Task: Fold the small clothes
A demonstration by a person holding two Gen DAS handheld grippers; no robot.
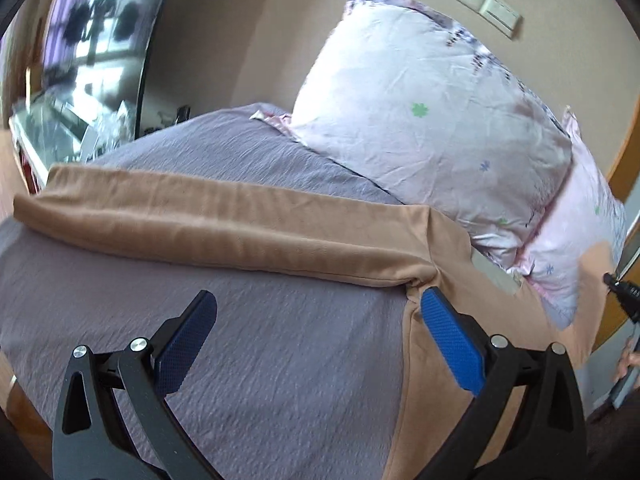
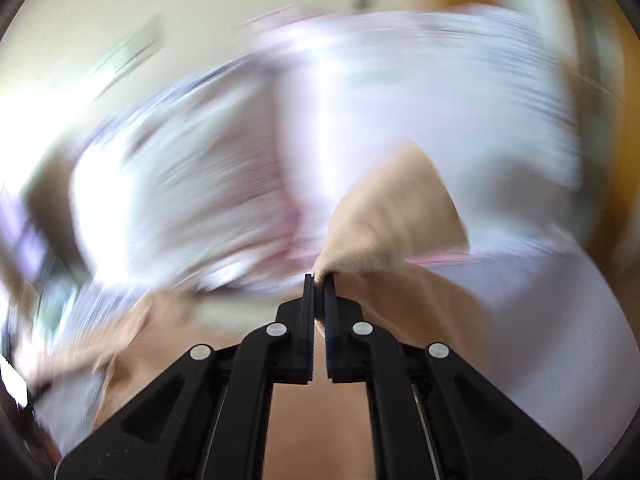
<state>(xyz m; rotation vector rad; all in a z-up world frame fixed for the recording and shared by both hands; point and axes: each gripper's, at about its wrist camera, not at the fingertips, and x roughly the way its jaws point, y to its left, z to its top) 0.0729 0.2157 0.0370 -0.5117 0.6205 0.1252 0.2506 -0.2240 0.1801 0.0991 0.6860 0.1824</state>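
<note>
A tan garment (image 1: 224,228) lies on a grey-purple bed cover (image 1: 280,360). One long leg stretches left across the bed and the rest runs down the right side. My left gripper (image 1: 320,312) is open and empty, its right fingertip (image 1: 434,300) close to the crease where the leg meets the body. In the right wrist view, which is heavily blurred, my right gripper (image 2: 319,280) is shut on a corner of the tan garment (image 2: 392,216) and holds it lifted.
Two floral pillows (image 1: 432,120) lean against the wall at the head of the bed. A mirror (image 1: 92,40) stands at the left. Wall switches (image 1: 484,4) are above the pillows. The bed's wooden edge (image 1: 616,200) is at the right.
</note>
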